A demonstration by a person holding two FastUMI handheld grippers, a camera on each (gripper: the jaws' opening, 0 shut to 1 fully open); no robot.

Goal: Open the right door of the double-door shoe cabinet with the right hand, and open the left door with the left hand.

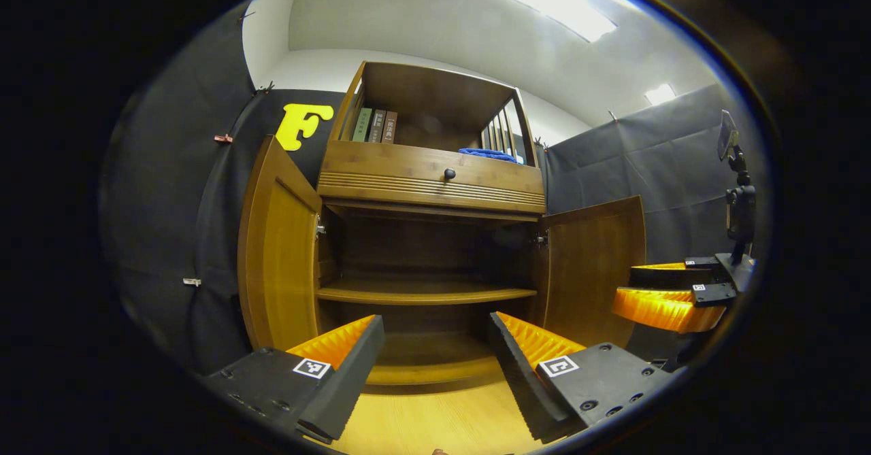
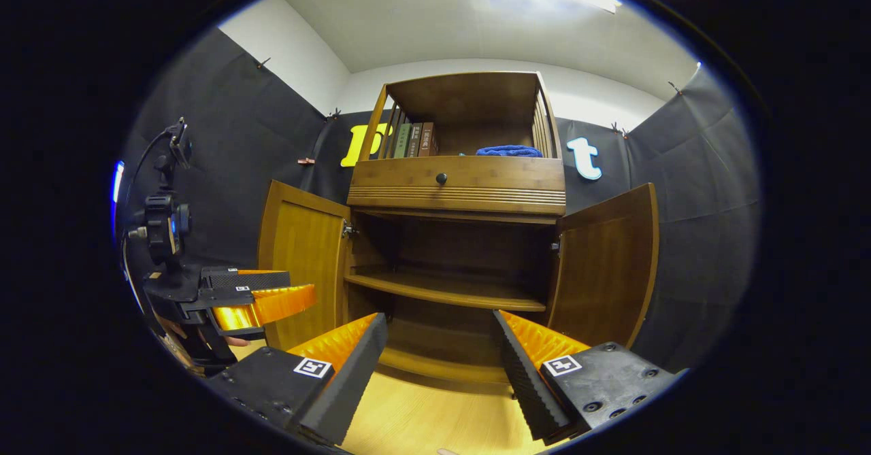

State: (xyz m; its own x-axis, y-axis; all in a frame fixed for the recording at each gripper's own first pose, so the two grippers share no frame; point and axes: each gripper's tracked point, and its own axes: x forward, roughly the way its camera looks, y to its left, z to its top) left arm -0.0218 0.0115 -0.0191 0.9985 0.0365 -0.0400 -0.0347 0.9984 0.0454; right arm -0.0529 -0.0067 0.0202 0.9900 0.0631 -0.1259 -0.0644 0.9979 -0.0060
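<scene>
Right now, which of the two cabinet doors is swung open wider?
The left door is swung wider, past square to the cabinet front, so its inner face is seen more edge-on. The right door stands at a smaller angle.

Brown wooden double-door shoe cabinet with both doors swung open.

The cabinet stands on a pale wooden floor against the black cloth wall. Its left door, a flat brown wooden panel with a framed edge, is swung outward on its hinges and stands wide open at the left side; seen from the left gripper view it angles well out from the carcass. The right door, a matching panel, is likewise open at the right side. Between them the dark interior shows a single wooden shelf across the middle and a bottom board below it.
</scene>
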